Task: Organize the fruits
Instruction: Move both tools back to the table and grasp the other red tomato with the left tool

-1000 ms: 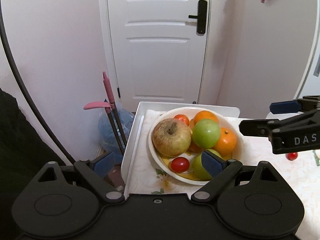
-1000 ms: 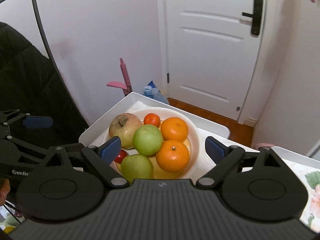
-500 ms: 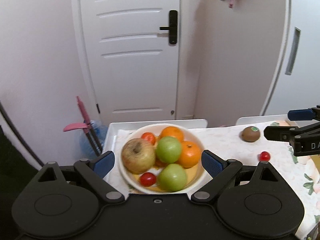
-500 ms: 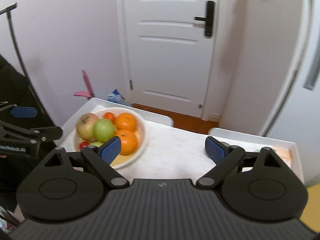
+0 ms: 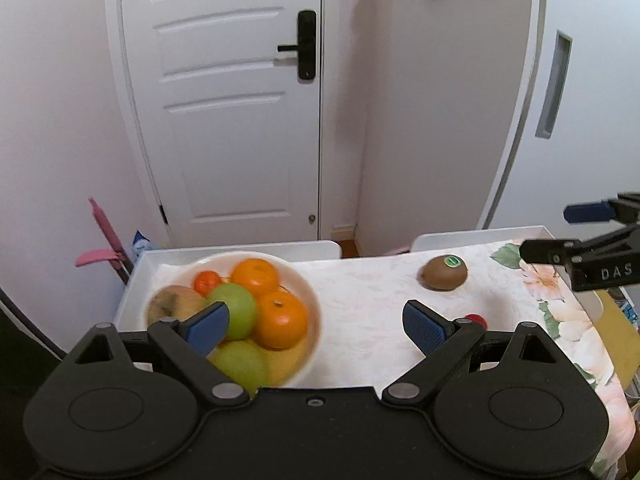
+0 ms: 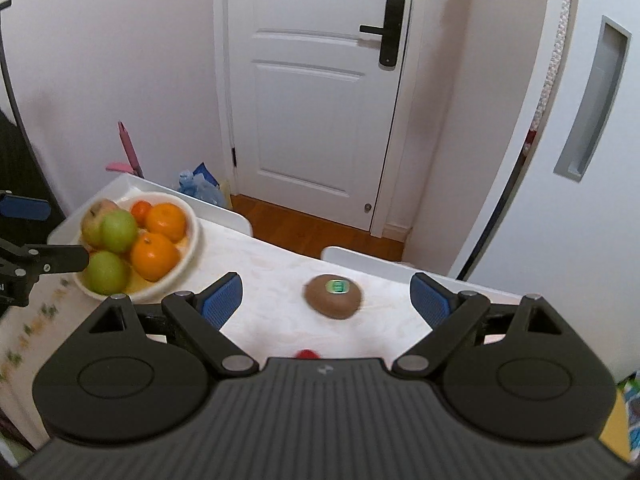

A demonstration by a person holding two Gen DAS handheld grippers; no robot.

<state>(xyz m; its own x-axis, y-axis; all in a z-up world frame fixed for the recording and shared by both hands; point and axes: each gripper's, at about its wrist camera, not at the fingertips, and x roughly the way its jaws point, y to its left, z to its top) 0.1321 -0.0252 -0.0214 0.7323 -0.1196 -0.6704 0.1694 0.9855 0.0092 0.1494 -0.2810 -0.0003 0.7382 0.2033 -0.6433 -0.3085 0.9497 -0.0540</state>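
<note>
Reaching for the loose fruit

The right hand-held gripper (image 6: 326,298) is spread wide with the kiwi (image 6: 334,295) ahead between its fingers; next it must lower and pinch. The left hand-held gripper (image 5: 316,326) is spread too, holding nothing. The bowl (image 5: 308,292) holds two oranges, two green apples, one brownish apple and one small orange fruit; one small red fruit (image 5: 475,319) lies loose on the tabletop (image 5: 360,320).

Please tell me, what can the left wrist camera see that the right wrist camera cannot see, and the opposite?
Only the left wrist view shows the cherry tomato nearly whole and the floral cloth edge. Only the right wrist view shows the wooden floor by the door and the kiwi centred between the right gripper's open jaws. Both show the fruit bowl, the kiwi, the white door and both grippers, the left gripper open.
</note>
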